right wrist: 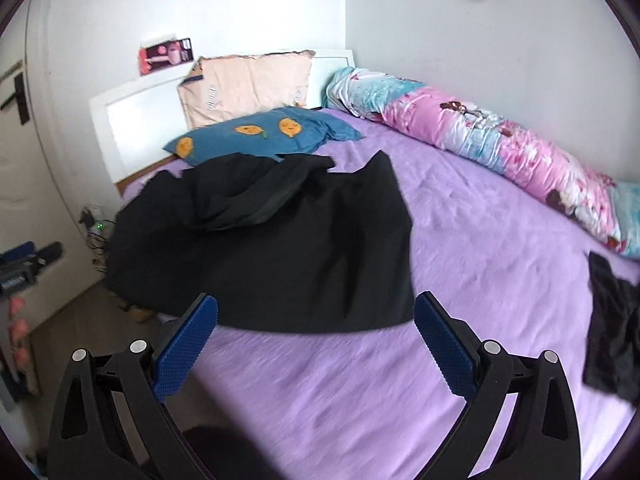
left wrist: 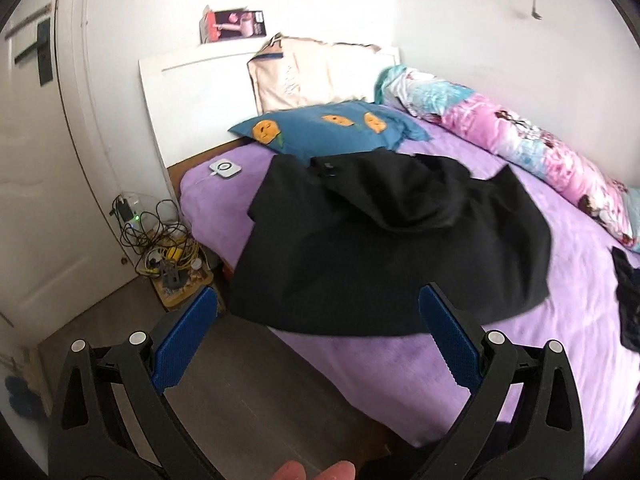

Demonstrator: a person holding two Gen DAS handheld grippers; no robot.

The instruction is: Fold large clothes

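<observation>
A large black garment (left wrist: 384, 248) lies spread on the purple bedsheet (left wrist: 520, 360), its upper part bunched and folded over near the blue pillow. It also shows in the right wrist view (right wrist: 272, 252). My left gripper (left wrist: 318, 300) is open and empty, held above the garment's near hem at the bed's edge. My right gripper (right wrist: 316, 304) is open and empty, just short of the near hem over the sheet (right wrist: 400, 380). A second small dark garment (right wrist: 612, 328) lies at the right side of the bed (left wrist: 630, 304).
A blue pillow with orange prints (left wrist: 328, 128) and a beige pillow (left wrist: 300, 76) lie by the white headboard (left wrist: 192, 92). A rolled pink-blue quilt (right wrist: 500, 148) runs along the wall. A white charger pad (left wrist: 225, 169) sits on the sheet. Tangled cables (left wrist: 164, 240) lie on the floor beside a door (left wrist: 36, 160).
</observation>
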